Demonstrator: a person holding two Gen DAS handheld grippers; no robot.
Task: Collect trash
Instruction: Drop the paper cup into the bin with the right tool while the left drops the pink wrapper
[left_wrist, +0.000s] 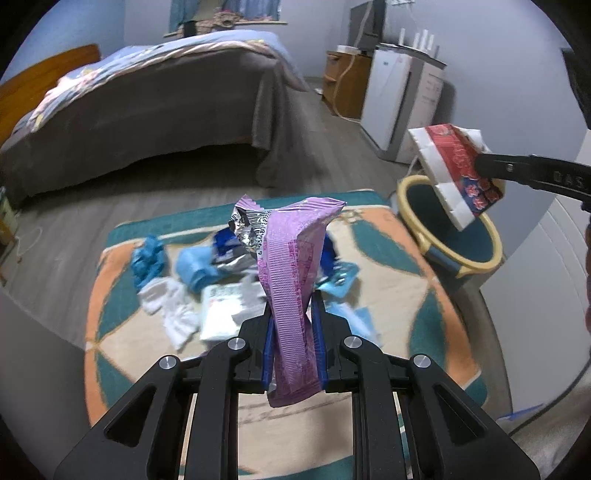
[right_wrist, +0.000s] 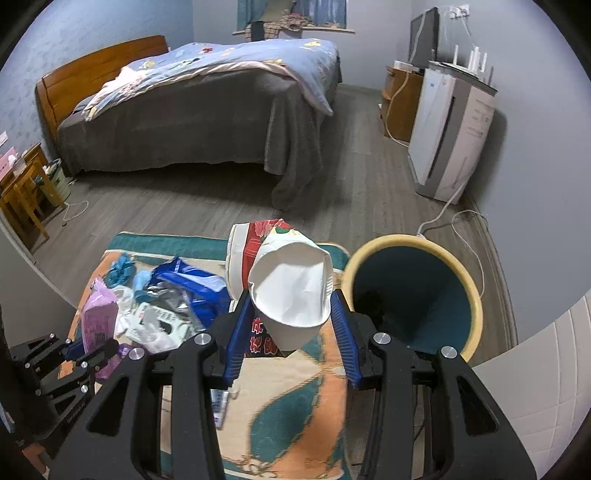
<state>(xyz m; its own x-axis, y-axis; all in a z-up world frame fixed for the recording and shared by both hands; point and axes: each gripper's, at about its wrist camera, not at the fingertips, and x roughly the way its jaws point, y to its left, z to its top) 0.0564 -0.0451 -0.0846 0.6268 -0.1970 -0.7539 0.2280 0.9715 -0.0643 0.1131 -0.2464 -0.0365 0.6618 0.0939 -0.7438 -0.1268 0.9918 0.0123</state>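
Left wrist view shows my left gripper (left_wrist: 293, 314) clamped on a purple wrapper (left_wrist: 291, 280), standing up above the patterned mat (left_wrist: 406, 295) with the loose trash pile (left_wrist: 207, 273) beyond. To the right, my right gripper (right_wrist: 290, 314) squeezes a crushed paper cup (right_wrist: 290, 291), near the bin (right_wrist: 413, 295) at far right. Risk, I judge: the cup sits short of the rim, so releasing now would drop it on the mat.

Both my wrist cameras look forward along my jaws, close above the rug (left_wrist: 388, 258), sharing the bed (right_wrist: 207, 99) and, somewhat blurred, the bin (left_wrist: 476, 240).
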